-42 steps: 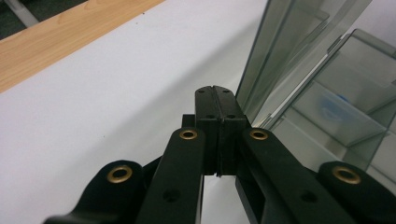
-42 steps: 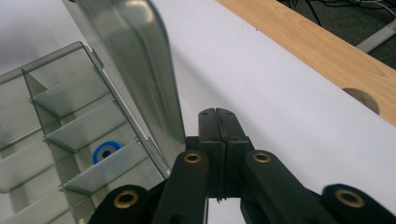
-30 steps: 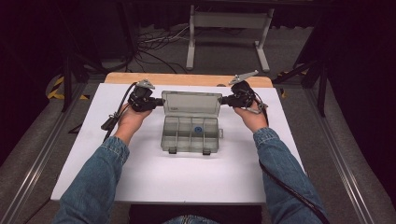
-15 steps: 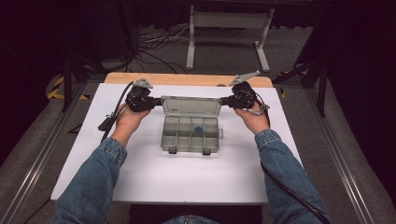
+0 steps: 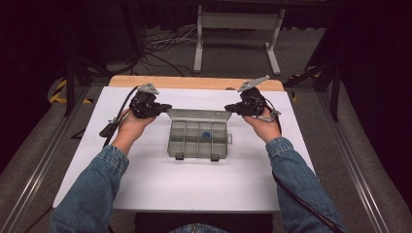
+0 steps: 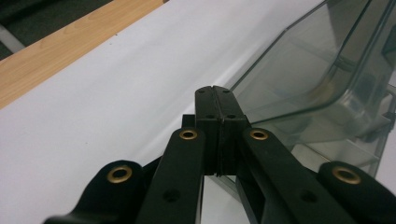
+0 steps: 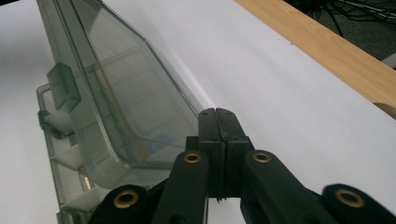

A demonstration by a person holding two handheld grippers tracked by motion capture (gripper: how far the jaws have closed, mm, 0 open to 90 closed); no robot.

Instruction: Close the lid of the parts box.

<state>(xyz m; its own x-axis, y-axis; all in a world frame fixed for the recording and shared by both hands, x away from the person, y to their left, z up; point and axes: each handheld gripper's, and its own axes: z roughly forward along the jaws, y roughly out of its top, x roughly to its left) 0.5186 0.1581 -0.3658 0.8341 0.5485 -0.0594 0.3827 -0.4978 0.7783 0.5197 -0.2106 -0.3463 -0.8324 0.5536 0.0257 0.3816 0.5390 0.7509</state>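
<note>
A clear plastic box point(image 5: 198, 139) with small compartments sat near the middle of the white counter point(image 5: 160, 179), its lid point(image 5: 199, 115) swung up and leaning back toward the far wooden edge point(image 5: 194, 82). The left gripper point(image 5: 165, 106) was at the lid's left end and the right gripper point(image 5: 229, 108) at its right end, each tip just beside the lid's top corner; whether either actually touched the plastic could not be made out. Both pairs of jaws were pressed together with nothing between them, as the left gripper view point(image 6: 215, 91) and the right gripper view point(image 7: 216, 113) showed plainly.

The box looked light and thin-walled, stiff enough to keep its shape yet likely to flex if squeezed hard. Its surface was smooth and glossy, so closed jaws would probably slide along it rather than bite. The lid point(image 6: 317, 70) seemed to turn freely on its back hinge, so a nudge at one corner alone might twist it or skate the whole box across the counter; pushing both top corners evenly would likely bring it down straight. For lifting or steadying, the base's side walls seemed the safer hold, or the small tab point(image 5: 230, 139) on the right side. Two dark latches point(image 5: 179, 156) sat on the front edge, probably needing a firm press to snap. A small blue piece point(image 5: 206, 134) lay in one compartment and could rattle loose if the box were tipped.
</note>
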